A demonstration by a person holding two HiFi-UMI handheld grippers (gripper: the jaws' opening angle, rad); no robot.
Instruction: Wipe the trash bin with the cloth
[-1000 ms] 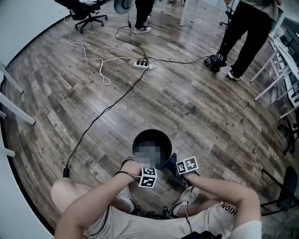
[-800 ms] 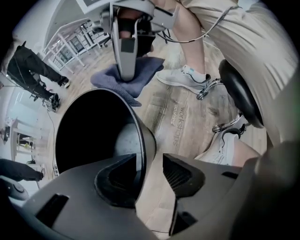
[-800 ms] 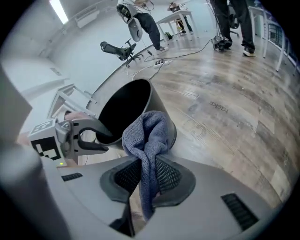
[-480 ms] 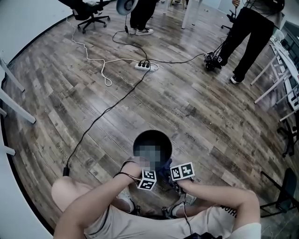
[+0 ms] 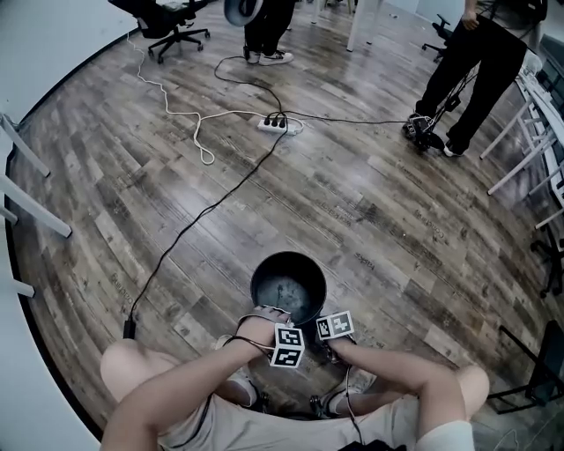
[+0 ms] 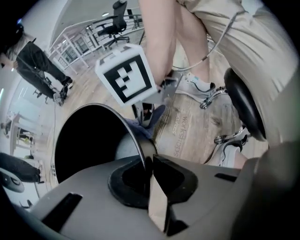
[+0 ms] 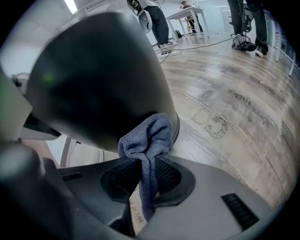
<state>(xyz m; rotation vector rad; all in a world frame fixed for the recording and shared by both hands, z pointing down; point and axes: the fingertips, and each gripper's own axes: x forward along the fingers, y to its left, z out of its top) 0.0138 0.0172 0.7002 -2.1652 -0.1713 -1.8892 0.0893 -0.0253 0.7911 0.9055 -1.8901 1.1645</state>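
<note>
The black trash bin [image 5: 287, 286] stands on the wood floor just in front of the seated person's knees. In the left gripper view, my left gripper [image 6: 149, 161] points straight down; its jaws have just been closing and now pinch the bin's rim [image 6: 137, 137]. My right gripper [image 7: 143, 168] is shut on a blue-grey cloth [image 7: 149, 135], whose bunched end lies against the bin's dark outer wall [image 7: 103, 70] low down on the near side. In the head view both marker cubes [image 5: 288, 345] sit close together at the bin's near edge.
A power strip [image 5: 271, 123] with black and white cables trailing across the floor lies further off. An office chair [image 5: 167, 22] and two standing persons [image 5: 471, 70] are at the back. White frame legs [image 5: 35, 211] stand left. The person's shoes [image 6: 197, 86] are beside the bin.
The right gripper's cube has slid down and left along the bin's near side, ending close to the left cube. The left cube has barely moved. The person at back right stepped rightwards.
</note>
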